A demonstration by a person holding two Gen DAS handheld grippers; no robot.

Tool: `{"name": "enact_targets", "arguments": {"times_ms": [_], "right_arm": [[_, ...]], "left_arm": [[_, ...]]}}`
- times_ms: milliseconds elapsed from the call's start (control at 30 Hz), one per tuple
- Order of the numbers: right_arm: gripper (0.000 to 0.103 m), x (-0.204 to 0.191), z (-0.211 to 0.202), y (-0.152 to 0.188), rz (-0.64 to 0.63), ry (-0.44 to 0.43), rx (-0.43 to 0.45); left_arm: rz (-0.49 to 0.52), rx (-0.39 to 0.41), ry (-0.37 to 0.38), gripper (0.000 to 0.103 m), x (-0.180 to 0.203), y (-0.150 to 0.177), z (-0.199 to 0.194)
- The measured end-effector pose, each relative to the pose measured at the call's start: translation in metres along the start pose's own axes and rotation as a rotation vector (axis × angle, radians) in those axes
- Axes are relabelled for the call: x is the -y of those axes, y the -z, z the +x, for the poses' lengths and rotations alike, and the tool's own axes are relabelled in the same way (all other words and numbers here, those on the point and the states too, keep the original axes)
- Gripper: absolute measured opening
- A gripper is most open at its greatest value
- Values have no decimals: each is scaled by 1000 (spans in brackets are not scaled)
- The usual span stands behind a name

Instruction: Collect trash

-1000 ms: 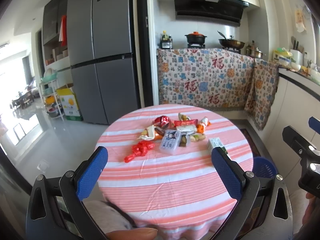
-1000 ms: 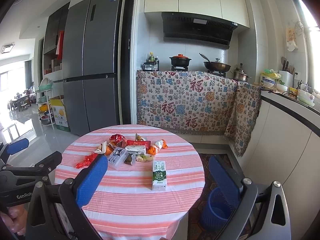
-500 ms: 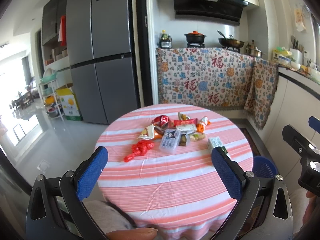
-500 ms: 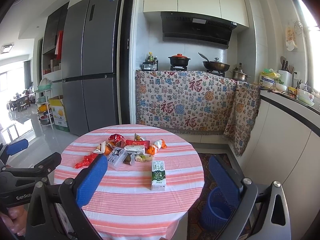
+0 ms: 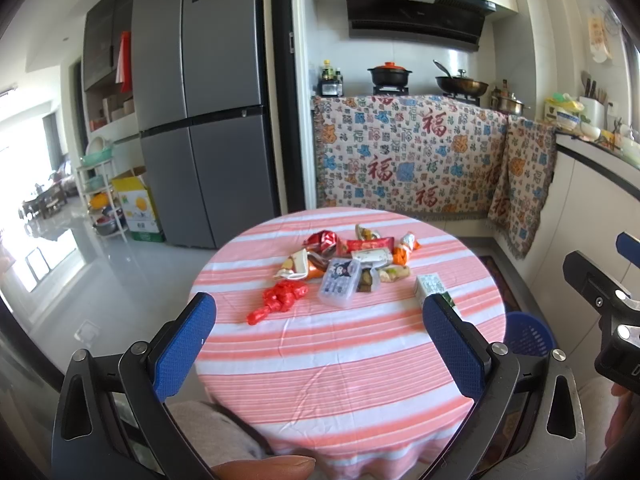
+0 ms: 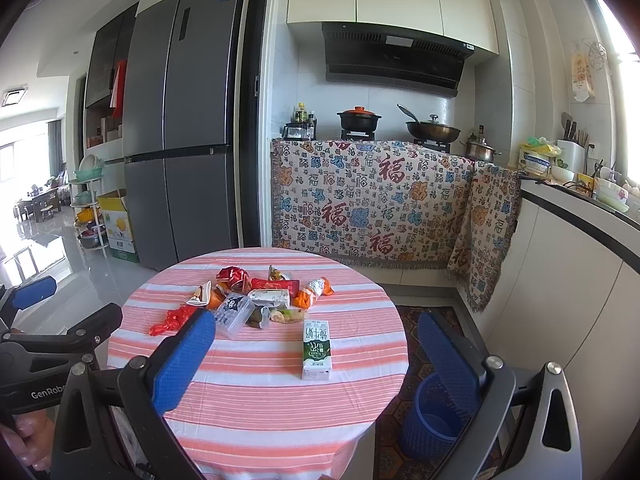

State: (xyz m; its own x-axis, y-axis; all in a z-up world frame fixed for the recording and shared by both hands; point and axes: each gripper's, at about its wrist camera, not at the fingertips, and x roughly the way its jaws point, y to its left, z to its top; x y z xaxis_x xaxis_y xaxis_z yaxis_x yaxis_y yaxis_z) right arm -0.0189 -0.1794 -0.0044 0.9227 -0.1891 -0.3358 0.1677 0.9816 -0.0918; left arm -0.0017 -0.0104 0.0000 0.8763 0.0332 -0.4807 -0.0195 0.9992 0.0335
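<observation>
A round table point(image 5: 348, 364) point(image 6: 256, 392) under a pink and white striped cloth carries a pile of snack wrappers point(image 5: 360, 252) point(image 6: 272, 292). Beside the pile lie a crumpled red plastic bag point(image 5: 280, 300) point(image 6: 172, 320), a clear plastic box point(image 5: 340, 282) point(image 6: 234, 314) and a green and white milk carton point(image 6: 317, 350) point(image 5: 430, 286). A blue trash basket point(image 6: 434, 420) point(image 5: 526, 334) stands on the floor to the table's right. My left gripper point(image 5: 320, 348) is open, held short of the table's near edge. My right gripper point(image 6: 316, 364) is open too, with nothing between its fingers.
A grey fridge point(image 5: 204, 100) stands behind the table on the left. A counter draped in patterned cloth point(image 6: 372, 204) holds pots on a stove. White cabinets point(image 6: 560, 292) run along the right wall. A person's hand point(image 6: 28, 440) holds the left gripper.
Both grippers have barely moved; the view has crept slightly closer to the table. Nothing on the table has shifted.
</observation>
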Motion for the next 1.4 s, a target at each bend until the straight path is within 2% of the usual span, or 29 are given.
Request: {"name": "enact_targets", "arguments": {"times_ms": [1400], "right_arm": [[103, 0, 1, 0, -7, 3, -19]], "left_arm": [[12, -7, 3, 103, 5, 8, 5]]}}
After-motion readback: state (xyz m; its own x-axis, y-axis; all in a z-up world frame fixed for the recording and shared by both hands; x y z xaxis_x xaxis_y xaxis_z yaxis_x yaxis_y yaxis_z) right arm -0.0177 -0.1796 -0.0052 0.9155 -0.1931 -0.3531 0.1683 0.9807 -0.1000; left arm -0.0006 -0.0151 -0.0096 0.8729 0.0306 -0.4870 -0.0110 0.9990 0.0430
